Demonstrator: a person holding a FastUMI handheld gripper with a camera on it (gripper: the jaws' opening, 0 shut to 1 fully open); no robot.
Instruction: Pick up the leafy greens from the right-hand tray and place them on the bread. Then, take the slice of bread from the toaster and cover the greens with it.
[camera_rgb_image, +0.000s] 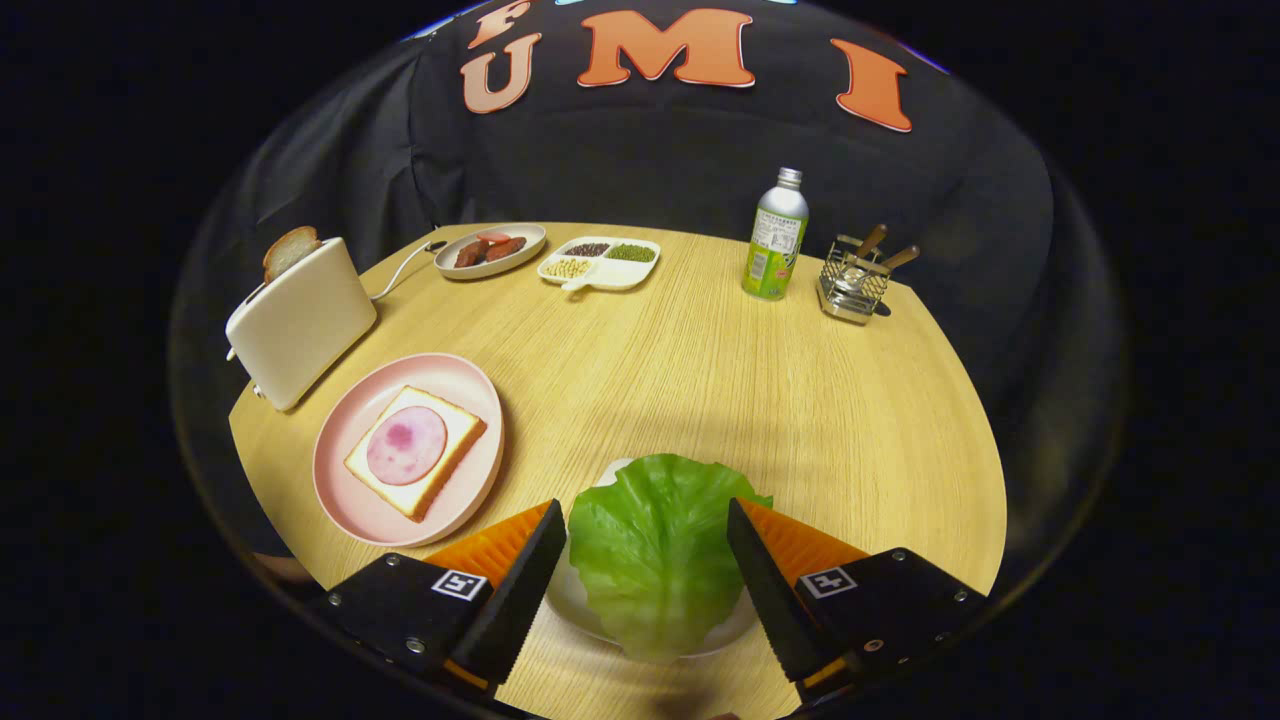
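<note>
1. Lettuce leaf (655, 545) lies directly between the two fingers of the gripper (647, 522), on a small white tray (575, 600) that mostly hides under it. Leaf's long axis runs roughly along the fingers' pointing direction, its far, rounded end reaching past the fingertips.
2. Gripper state: fingers spread wide, one on each side of the leaf. Inner faces sit right at the leaf's edges; cannot tell if they press on it yet. Reads as open and straddling, not a firm hold.
3. Key relation for the coming move: leaf is centred in the gap, so closing should be enough to catch it, no sideways shift needed. Whether the fingers are low enough to pinch it I cannot tell.
4. Target: slice of bread (417, 450) topped with a round of ham (406, 445) on the pink plate (345, 500), ahead and to the left of the left finger, near it. Carry would be a short swing left-forward.
5. Second slice of bread (290, 250) sticks up from the white toaster (298, 320), just beyond the pink plate, further left.
6. Pose: gripper points forward and tilts down over the wooden table (750, 400), leaf under the finger line.
7. Stage, judged: first grasp not completed; nothing on the ham yet.
</note>
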